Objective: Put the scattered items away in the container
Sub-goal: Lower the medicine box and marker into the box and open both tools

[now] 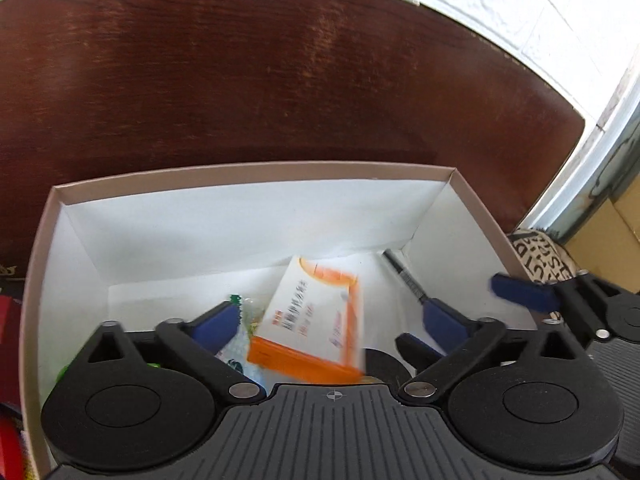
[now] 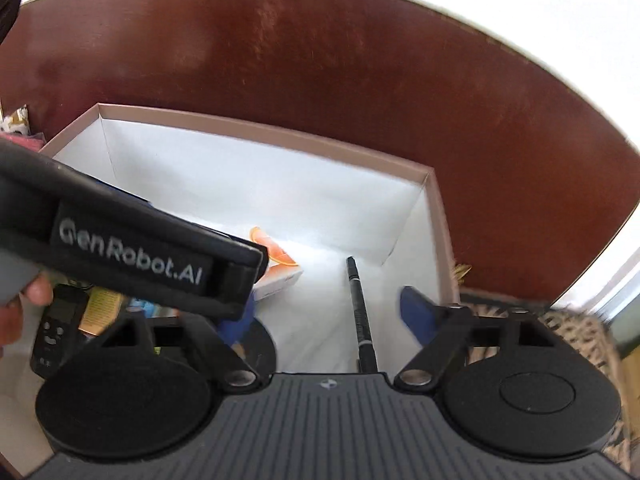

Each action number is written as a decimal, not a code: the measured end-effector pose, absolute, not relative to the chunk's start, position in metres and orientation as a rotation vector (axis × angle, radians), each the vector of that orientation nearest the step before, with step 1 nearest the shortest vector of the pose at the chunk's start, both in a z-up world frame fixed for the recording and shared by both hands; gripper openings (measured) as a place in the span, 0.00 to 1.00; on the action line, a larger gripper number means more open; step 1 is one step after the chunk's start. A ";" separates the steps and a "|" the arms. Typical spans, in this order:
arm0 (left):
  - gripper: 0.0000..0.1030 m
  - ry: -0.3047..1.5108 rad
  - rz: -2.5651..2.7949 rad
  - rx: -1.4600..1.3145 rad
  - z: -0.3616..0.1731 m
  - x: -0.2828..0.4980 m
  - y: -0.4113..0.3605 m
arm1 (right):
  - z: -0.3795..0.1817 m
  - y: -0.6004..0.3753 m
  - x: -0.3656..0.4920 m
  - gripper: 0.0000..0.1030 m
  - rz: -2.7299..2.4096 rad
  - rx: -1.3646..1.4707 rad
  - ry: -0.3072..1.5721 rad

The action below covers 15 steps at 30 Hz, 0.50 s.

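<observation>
An open cardboard box with a white lining stands on a dark wooden table. My left gripper is open over the box. An orange and white medicine carton lies blurred between its fingers, not clamped. A black pen lies in the box by the right wall. A green and white packet lies beside the carton. My right gripper is open above the pen, over the box. The left gripper's body covers the box's left part.
A black round disc lies on the box floor. A black remote-like device and a yellow packet sit at the left. A patterned cushion lies right of the box. Red items sit outside its left wall.
</observation>
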<state>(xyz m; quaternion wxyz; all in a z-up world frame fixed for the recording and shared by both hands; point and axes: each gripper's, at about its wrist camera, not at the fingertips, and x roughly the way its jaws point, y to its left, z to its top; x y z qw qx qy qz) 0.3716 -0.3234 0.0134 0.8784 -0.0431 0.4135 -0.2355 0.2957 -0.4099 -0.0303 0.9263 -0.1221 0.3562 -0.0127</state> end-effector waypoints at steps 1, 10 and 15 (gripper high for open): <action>1.00 0.860 -0.493 -0.092 0.015 0.370 -0.320 | -0.028 -0.407 0.291 0.85 -0.024 -0.269 0.722; 1.00 0.842 -0.536 -0.011 0.027 0.339 -0.319 | -0.013 -0.391 0.265 0.99 -0.004 -0.288 0.741; 1.00 0.796 -0.522 0.001 0.038 0.312 -0.310 | -0.001 -0.384 0.242 1.00 0.006 -0.282 0.725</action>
